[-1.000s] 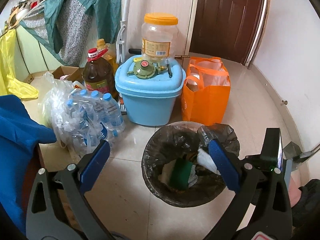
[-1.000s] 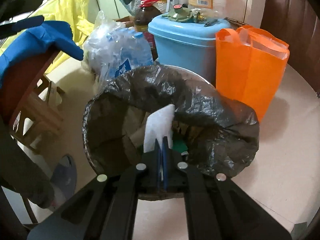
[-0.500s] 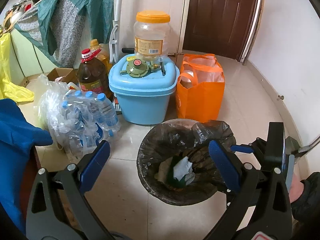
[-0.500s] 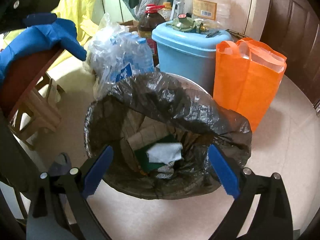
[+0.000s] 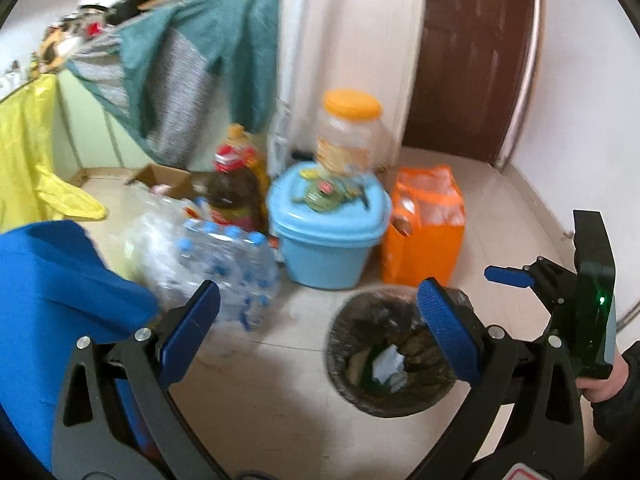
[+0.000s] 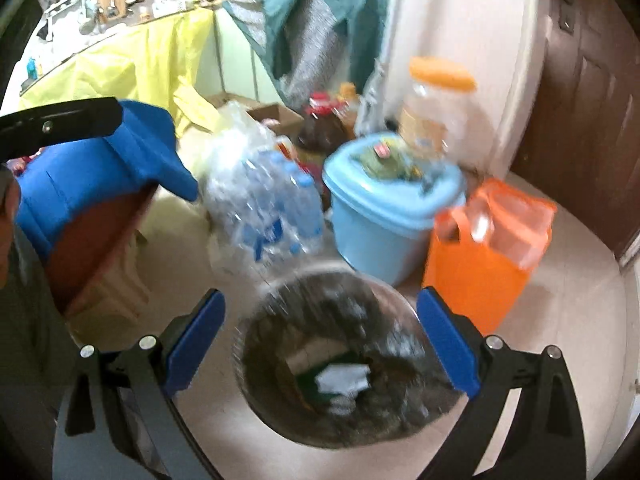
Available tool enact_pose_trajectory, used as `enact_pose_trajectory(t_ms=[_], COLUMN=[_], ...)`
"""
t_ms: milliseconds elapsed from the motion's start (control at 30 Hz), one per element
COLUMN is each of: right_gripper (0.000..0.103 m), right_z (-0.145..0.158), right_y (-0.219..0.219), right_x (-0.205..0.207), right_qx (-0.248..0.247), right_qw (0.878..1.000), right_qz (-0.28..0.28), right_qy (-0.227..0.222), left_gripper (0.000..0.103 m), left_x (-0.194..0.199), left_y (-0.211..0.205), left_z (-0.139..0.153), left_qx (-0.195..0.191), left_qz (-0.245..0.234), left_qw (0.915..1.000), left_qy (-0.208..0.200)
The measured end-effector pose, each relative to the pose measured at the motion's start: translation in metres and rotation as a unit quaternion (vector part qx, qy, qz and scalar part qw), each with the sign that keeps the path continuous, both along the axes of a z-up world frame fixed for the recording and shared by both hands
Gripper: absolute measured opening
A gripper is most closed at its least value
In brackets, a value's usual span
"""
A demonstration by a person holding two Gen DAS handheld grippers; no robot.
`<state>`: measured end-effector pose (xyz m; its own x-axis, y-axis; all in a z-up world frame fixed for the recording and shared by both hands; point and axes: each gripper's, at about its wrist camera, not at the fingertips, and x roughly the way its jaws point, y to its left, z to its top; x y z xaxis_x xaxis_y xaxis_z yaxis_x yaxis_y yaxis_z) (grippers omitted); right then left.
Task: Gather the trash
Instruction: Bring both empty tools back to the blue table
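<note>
Left gripper [image 5: 318, 334]: jaws spread wide, nothing between | Right gripper [image 6: 320, 344]: jaws spread wide, empty, above bin | Crumpled white paper scrap [image 6: 342, 378]: lying inside round bin with black plastic liner [image 6: 280, 320], on green item | Bin stands on pale tiled floor [image 5: 256, 404], near orange tote bag [image 6: 480, 280]

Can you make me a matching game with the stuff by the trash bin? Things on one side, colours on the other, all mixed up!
Things:
1. shopping bag
2. lidded bucket
3. bin liner
4. jar lid

Colours:
A. black
B. light blue
C. yellow-orange
D. bright orange

Pairs: 1-D, 2-B, 3-A, 4-C
</note>
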<state>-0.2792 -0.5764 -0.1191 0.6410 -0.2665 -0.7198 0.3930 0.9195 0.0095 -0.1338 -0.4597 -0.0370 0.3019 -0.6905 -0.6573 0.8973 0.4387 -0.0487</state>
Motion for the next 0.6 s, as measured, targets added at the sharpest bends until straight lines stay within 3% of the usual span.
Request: enact_pose_trajectory(t_ms=[300, 433, 600], right_gripper=[0.094, 0.094, 0.094], right_z=[0.072, 0.098, 0.108], right_y=[0.061, 0.106, 0.158], right_x=[0.087, 0.133, 0.181], right_qx=[-0.002, -0.006, -0.001], right_qw=[0.997, 0.991, 0.984], right_qz=[0.067, 0.122, 0.168], right_qy=[-0.038, -0.054, -0.059], left_gripper=[0.095, 0.095, 0.095], left_x=[0.060, 0.083, 0.109], left_y=[0.109, 0.163, 0.239], left_z=[0.081, 0.095, 0.095], left_qx=[-0.033, -0.036, -0.030], left_qz=[0.107, 0.157, 0.226], left_qw=[0.9932, 0.9858, 0.9718], left_qy=[-0.035, -0.047, -0.060])
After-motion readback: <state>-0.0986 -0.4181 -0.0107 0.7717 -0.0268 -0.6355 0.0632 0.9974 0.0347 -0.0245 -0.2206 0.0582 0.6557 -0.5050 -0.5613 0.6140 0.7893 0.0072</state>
